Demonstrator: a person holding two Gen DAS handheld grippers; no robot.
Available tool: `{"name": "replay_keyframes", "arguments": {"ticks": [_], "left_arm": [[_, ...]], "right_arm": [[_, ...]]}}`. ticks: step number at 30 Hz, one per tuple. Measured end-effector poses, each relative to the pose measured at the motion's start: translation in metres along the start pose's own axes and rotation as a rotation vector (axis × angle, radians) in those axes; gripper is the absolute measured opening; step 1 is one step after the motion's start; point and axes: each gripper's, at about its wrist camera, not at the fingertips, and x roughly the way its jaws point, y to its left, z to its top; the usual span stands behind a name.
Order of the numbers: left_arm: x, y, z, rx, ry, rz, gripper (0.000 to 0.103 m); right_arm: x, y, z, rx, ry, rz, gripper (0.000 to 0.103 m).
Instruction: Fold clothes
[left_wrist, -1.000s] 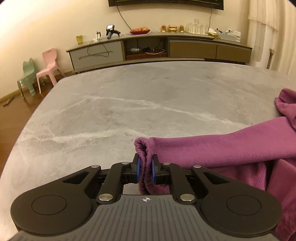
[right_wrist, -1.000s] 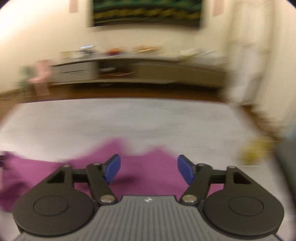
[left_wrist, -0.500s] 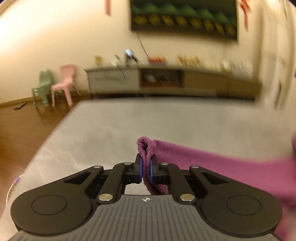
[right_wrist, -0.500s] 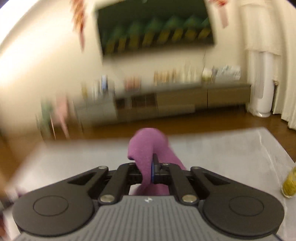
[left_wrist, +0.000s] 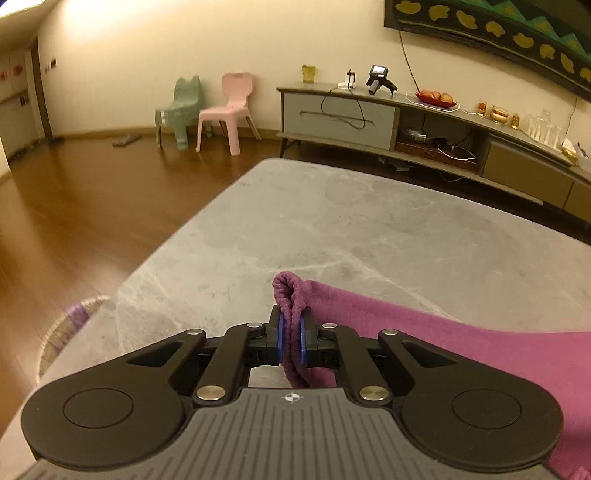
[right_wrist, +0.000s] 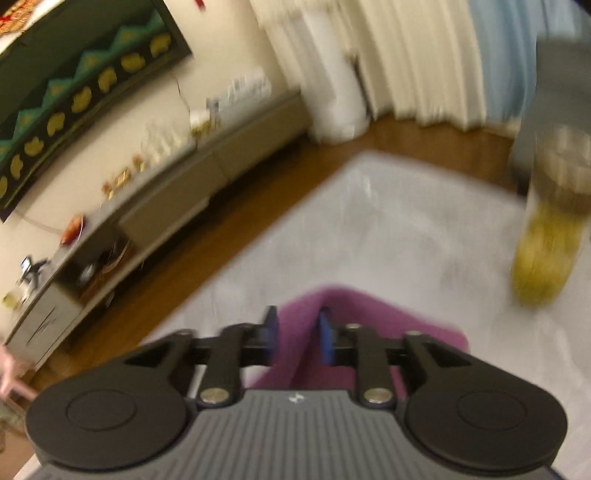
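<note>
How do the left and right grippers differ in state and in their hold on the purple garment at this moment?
The left gripper is shut, its blue pads pinching a bunched edge of the purple garment; the right gripper stands open with a gap between its pads and fabric lying between and beneath them, not pinched. The left wrist view is sharp, while the right wrist view is motion-blurred. Both hang over the grey marble table and point at the same garment.

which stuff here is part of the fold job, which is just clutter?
Job:
- purple garment
- left gripper, shut on its bunched edge
- right gripper, jaws apart over the cloth
- grey table

Clutter:
- yellow jar, blurred
- pink chair
- green chair
- sideboard
</note>
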Motion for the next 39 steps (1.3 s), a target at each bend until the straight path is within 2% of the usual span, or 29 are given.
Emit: {"name": "replay_keyframes", "arguments": {"ticks": [5, 7, 8, 9, 10, 13, 16, 18, 19, 21, 24, 25, 26, 27, 29, 30, 31, 32, 33, 34, 36, 39], "left_arm": [[-0.005, -0.015, -0.001, 0.086, -0.017, -0.014, 0.008], [-0.001, -0.021, -0.004, 0.118, -0.011, -0.006, 0.008], [0.001, -0.023, -0.005, 0.132, -0.008, -0.001, 0.008], [0.003, -0.026, -0.006, 0.146, -0.005, 0.004, 0.008], [0.005, -0.029, -0.007, 0.17, -0.004, 0.013, 0.008], [0.015, -0.04, -0.008, 0.245, -0.008, 0.045, 0.008], [0.028, -0.046, 0.004, 0.277, -0.026, 0.075, 0.008], [0.04, -0.049, 0.014, 0.267, -0.031, 0.087, 0.008], [0.044, -0.051, 0.017, 0.261, -0.039, 0.095, 0.008], [0.049, -0.054, 0.023, 0.245, -0.066, 0.115, 0.008], [0.044, -0.053, 0.032, 0.188, -0.113, 0.146, 0.008], [0.042, -0.052, 0.035, 0.162, -0.111, 0.148, 0.012], [0.04, -0.05, 0.038, 0.141, -0.097, 0.134, 0.012], [0.038, -0.048, 0.042, 0.129, -0.078, 0.109, 0.017], [0.03, -0.042, 0.049, 0.102, -0.059, 0.07, 0.042], [0.023, -0.039, 0.053, 0.083, -0.056, 0.059, 0.063], [0.015, -0.037, 0.055, 0.066, -0.058, 0.039, 0.071], [0.005, -0.035, 0.057, 0.054, -0.059, 0.007, 0.071], [-0.007, -0.031, 0.057, 0.049, -0.054, -0.026, 0.071], [-0.019, -0.028, 0.057, 0.047, -0.047, -0.058, 0.072], [-0.05, -0.026, 0.047, 0.098, -0.054, -0.14, 0.078], [-0.098, -0.032, 0.022, 0.243, -0.094, -0.256, 0.088]], "right_arm": [[0.015, -0.033, -0.04, 0.008, 0.129, 0.084, 0.045], [0.015, -0.022, -0.041, -0.045, 0.142, 0.07, 0.045], [0.012, -0.014, -0.041, -0.081, 0.137, 0.067, 0.05], [0.01, -0.006, -0.042, -0.122, 0.13, 0.066, 0.061], [0.011, 0.005, -0.046, -0.184, 0.131, 0.071, 0.063], [0.024, 0.046, -0.066, -0.441, 0.222, 0.086, 0.06], [0.038, 0.085, -0.097, -0.713, 0.266, 0.027, 0.059], [0.042, 0.102, -0.101, -0.775, 0.219, -0.008, 0.055], [0.047, 0.107, -0.098, -0.763, 0.199, -0.03, 0.052], [0.057, 0.113, -0.097, -0.767, 0.101, -0.1, 0.029], [0.068, 0.117, -0.099, -0.768, -0.073, -0.21, 0.028], [0.069, 0.117, -0.097, -0.753, -0.113, -0.233, 0.028], [0.064, 0.118, -0.093, -0.727, -0.107, -0.229, 0.029], [0.058, 0.119, -0.092, -0.7, -0.085, -0.202, 0.029], [0.035, 0.127, -0.096, -0.689, -0.044, -0.124, 0.033], [0.02, 0.134, -0.102, -0.704, -0.014, -0.071, 0.045], [0.003, 0.141, -0.11, -0.741, 0.042, -0.001, 0.052], [-0.014, 0.148, -0.12, -0.78, 0.099, 0.068, 0.064], [-0.03, 0.152, -0.134, -0.828, 0.156, 0.133, 0.071], [-0.047, 0.155, -0.149, -0.874, 0.194, 0.182, 0.072], [-0.076, 0.155, -0.174, -0.926, 0.221, 0.22, 0.076], [-0.1, 0.142, -0.201, -0.924, 0.232, 0.2, 0.076]]}}
